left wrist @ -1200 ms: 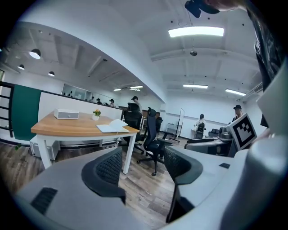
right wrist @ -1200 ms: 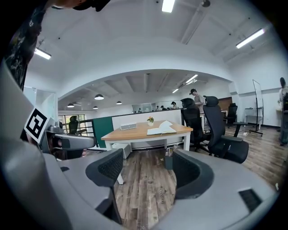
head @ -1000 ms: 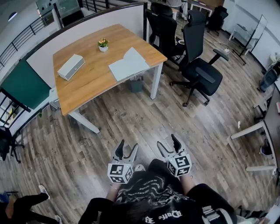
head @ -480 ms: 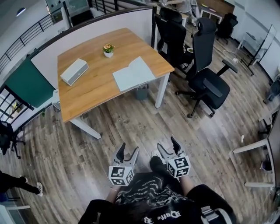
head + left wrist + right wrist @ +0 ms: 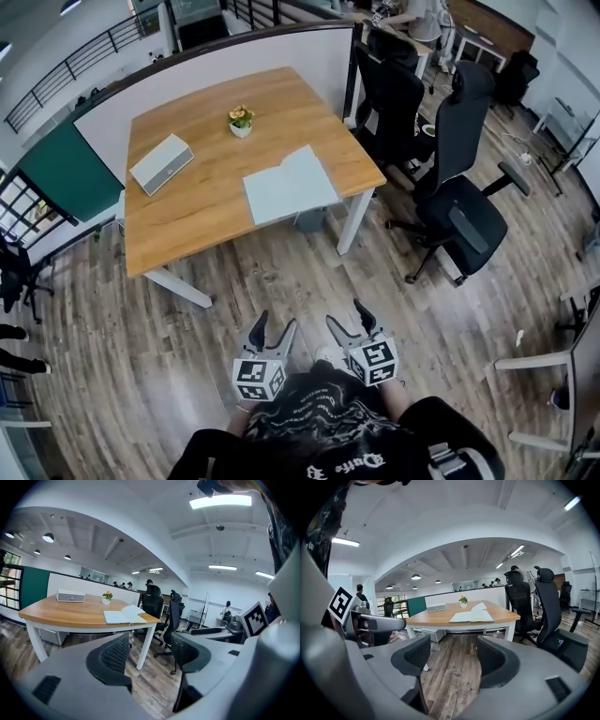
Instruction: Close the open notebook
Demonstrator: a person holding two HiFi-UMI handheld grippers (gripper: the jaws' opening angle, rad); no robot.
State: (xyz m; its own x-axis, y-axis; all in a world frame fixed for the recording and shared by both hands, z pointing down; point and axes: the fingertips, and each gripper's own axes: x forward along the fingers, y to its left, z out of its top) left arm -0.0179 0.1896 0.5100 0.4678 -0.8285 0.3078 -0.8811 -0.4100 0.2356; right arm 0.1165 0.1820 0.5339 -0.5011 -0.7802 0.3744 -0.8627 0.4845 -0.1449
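The open notebook (image 5: 289,187) lies flat with pale pages on the wooden table (image 5: 187,202), near its front right corner. It also shows ahead in the left gripper view as the notebook (image 5: 123,616) and in the right gripper view as the notebook (image 5: 471,615). My left gripper (image 5: 272,332) and right gripper (image 5: 346,322) are held side by side over the wood floor, well short of the table. Both are open with nothing between the jaws; the right one's jaws are closing slightly.
On the table stand a small potted plant (image 5: 241,120) and a grey speaker box (image 5: 161,163). Black office chairs (image 5: 459,202) stand to the table's right. A white partition (image 5: 216,66) backs the table. A bin (image 5: 309,220) sits under its front edge.
The table and notebook have come closer and shifted in the head view as the person walks toward them. Both grippers stay in front of the body, open.
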